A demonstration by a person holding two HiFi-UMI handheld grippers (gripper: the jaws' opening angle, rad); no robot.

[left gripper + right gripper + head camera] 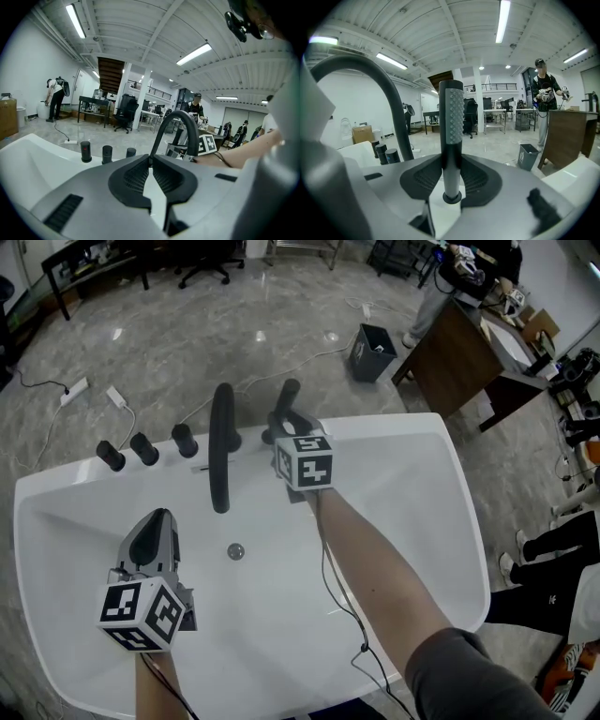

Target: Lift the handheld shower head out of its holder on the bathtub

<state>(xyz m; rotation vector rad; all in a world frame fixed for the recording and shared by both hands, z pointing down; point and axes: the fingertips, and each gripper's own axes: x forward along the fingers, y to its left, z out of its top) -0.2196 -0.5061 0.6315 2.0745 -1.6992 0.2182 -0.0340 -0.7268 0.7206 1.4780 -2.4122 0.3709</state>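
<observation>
White tub (422, 474) on grey floor (187, 324); on its rim, three knobs (143, 448) at 11 o'clock, spout (221, 446) at 12; drain (235, 550) central.

right gripper (451, 174) jaws clamped on the upright shower head (453, 117); curved black spout (400, 132) to its left, knobs (391, 156) beyond

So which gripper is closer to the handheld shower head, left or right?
Right. The right gripper is shut on the shower head at the back rim of the bathtub. The left gripper, jaws together and empty, hangs over its middle, short of the shower head.
</observation>
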